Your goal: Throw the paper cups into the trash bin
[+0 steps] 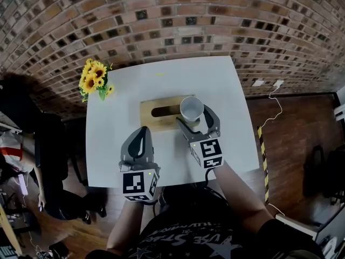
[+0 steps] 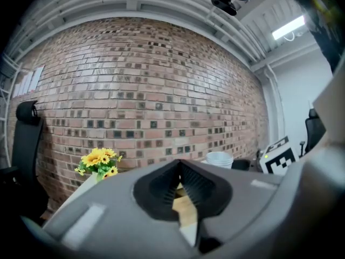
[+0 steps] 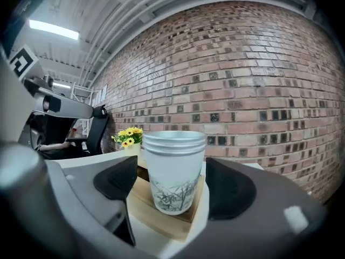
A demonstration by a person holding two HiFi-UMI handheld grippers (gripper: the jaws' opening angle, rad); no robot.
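Observation:
A stack of white paper cups [image 1: 191, 108] with a grey bamboo print stands upright on the right end of a flat wooden tray [image 1: 157, 123] at the middle of the white table [image 1: 116, 134]. My right gripper [image 1: 195, 118] is open around the stack. In the right gripper view the cups [image 3: 175, 171] sit between the two dark pads [image 3: 116, 179], with a gap on each side. My left gripper [image 1: 142, 131] hovers over the table's near part, left of the tray, shut and empty. Its jaws meet at the tips in the left gripper view [image 2: 180, 166]. No trash bin is in view.
A vase of sunflowers [image 1: 94, 80] stands at the table's far left corner. A brick wall [image 1: 172, 20] runs behind the table. A black office chair [image 2: 24, 144] and dark clutter lie to the left. A cable [image 1: 272, 115] and striped tape cross the wooden floor at right.

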